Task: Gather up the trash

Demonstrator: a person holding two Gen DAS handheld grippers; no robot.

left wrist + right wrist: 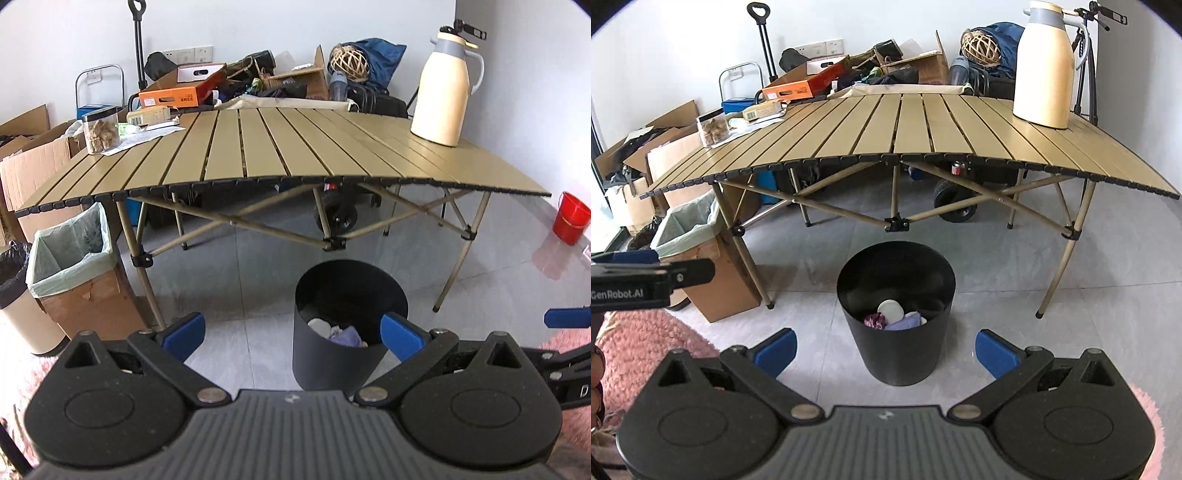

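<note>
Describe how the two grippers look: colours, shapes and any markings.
The left gripper and right gripper look alike: a black body with two round housings, a ribbed grey centre plate, black linkage arms with metal pivot pins, and blue finger pads. In the right wrist view, the left gripper's side carries white "GenRobot.AI" lettering. No cables or sleeves are visible.

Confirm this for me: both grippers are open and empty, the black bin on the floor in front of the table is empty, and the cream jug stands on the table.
One thing is off: the black bin is not empty. The right wrist view shows a white round item and purple crumpled bits inside. The rest holds: left gripper and right gripper open and empty, cream jug on the table.
</note>
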